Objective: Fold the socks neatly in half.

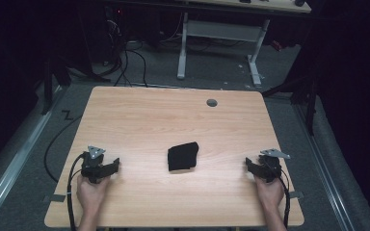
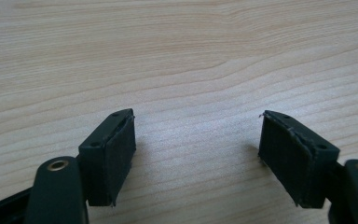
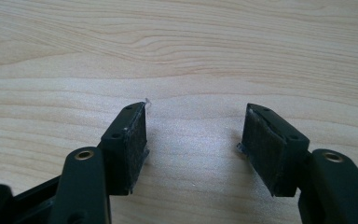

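Lying folded on the pale wooden worktop [image 1: 139, 115], roughly at its middle and a little toward the near edge: one black cloth [image 1: 183, 155], flat, alone, touched by nothing. Well apart from both grippers, about halfway between them.

Resting on the worktop near the left front corner: the left gripper [image 1: 117, 165], held in the left hand [image 1: 91, 190], pointing inward toward the cloth. Fingers [image 2: 111, 156] spread wide, bare wood grain in the gap. Resting near the right front corner: the right gripper [image 1: 247, 163], held in the right hand [image 1: 270, 191], likewise pointing inward. Fingers [image 3: 129, 147] spread wide too, bare wood between them.

No containers in sight.

By count: one cloth, two grippers, two fingers on each, one grey three-cornered plate [image 1: 96, 151] atop each gripper, one cable [image 1: 69, 192] trailing from each. One small round grey cap [image 1: 212, 102] set in the far part of the worktop. Beyond, on the dim floor: one white desk frame [image 1: 219, 43] and a tangle of dark cords [image 1: 125, 62], too murky to count.
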